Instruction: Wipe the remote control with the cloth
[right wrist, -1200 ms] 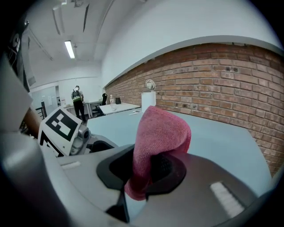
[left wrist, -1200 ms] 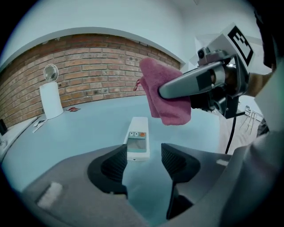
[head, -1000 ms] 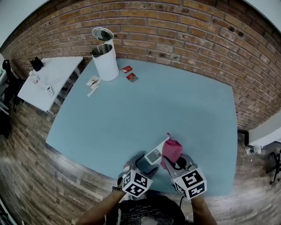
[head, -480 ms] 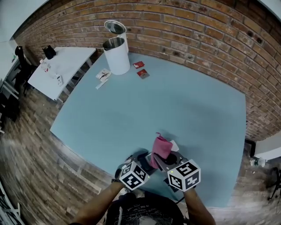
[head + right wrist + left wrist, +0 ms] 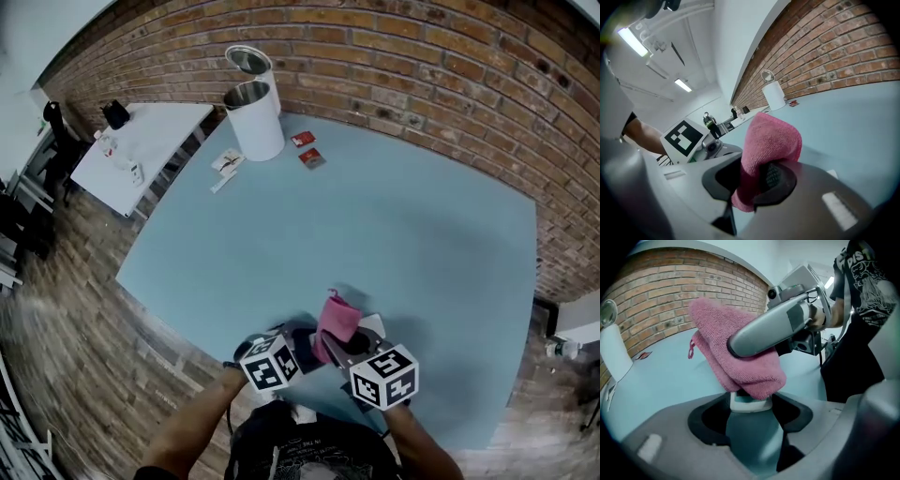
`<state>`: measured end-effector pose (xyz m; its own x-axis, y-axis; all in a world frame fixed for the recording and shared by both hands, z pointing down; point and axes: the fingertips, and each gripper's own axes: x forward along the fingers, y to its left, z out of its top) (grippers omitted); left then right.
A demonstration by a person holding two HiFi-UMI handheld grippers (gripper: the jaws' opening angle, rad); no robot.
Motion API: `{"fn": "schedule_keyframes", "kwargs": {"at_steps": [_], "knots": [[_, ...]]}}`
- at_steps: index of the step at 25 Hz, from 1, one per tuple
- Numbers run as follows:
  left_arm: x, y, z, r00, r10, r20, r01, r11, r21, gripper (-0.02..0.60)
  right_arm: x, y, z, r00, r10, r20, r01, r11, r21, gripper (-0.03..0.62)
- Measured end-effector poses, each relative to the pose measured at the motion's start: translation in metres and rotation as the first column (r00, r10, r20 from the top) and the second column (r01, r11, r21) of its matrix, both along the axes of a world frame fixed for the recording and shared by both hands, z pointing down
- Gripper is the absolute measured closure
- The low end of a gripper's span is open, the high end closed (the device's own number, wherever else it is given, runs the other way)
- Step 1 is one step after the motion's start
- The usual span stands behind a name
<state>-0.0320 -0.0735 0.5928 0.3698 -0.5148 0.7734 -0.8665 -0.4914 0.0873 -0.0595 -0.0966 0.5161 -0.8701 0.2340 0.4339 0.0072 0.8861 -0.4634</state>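
Holding the remote control (image 5: 747, 401) between its jaws, the left gripper (image 5: 752, 411) has just been closing. Its pads now seem to press on both long sides of the remote's body, and only the pale far end sticks out in front of the jaws. The right gripper (image 5: 757, 174) has its jaws clenched on the pink cloth (image 5: 771, 136). The cloth is pinched near its middle, so a folded lump stands up above these jaws and a short tail hangs below them. In the left gripper view this lump lies on top of the remote's far end, just ahead of the left jaws, and the right gripper reaches across above it. The blue surface (image 5: 375, 216) is below both.

I judge that the wiping is starting or already under way. The remote is probably light, stiff and of smooth plastic, so it may slip or turn in the jaws when the cloth pushes on it. It is better to take it by the long sides at its back half and leave the face free. The cloth is soft and limp and it holds well in the jaws, but only the part close to the jaws can press with some force
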Motion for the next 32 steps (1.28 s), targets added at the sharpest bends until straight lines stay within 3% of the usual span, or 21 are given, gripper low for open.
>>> {"fn": "schedule_keyframes", "kwargs": {"at_steps": [4, 9, 18, 24, 29, 32], "knots": [[0.000, 0.005, 0.001, 0.992, 0.122, 0.007, -0.122, 0.992, -0.016, 0.310, -0.002, -0.005, 0.001, 0.998, 0.058, -0.006, -0.058, 0.998, -0.021, 0.528], [-0.001, 0.012, 0.002, 0.955, 0.296, 0.014, -0.296, 0.954, -0.040, 0.310, -0.003, -0.019, -0.002, 0.988, 0.153, -0.028, -0.153, 0.988, -0.009, 0.528], [-0.009, 0.019, 0.003, 0.830, 0.557, 0.037, -0.555, 0.830, -0.054, 0.310, -0.018, -0.001, -0.011, 0.967, 0.249, -0.060, -0.249, 0.968, -0.005, 0.528], [-0.014, 0.021, 0.004, 0.739, 0.672, 0.047, -0.668, 0.740, -0.074, 0.308, -0.030, 0.016, 0.011, 0.916, 0.394, -0.072, -0.397, 0.917, -0.031, 0.528], [-0.016, 0.021, 0.003, 0.716, 0.697, 0.043, -0.694, 0.716, -0.077, 0.308, -0.012, 0.009, 0.020, 0.880, 0.462, -0.111, -0.460, 0.887, 0.045, 0.528], [-0.015, 0.021, 0.003, 0.708, 0.705, 0.049, -0.701, 0.709, -0.078, 0.308, 0.007, 0.002, 0.019, 0.848, 0.520, -0.100, -0.520, 0.854, 0.029, 0.528]]}}
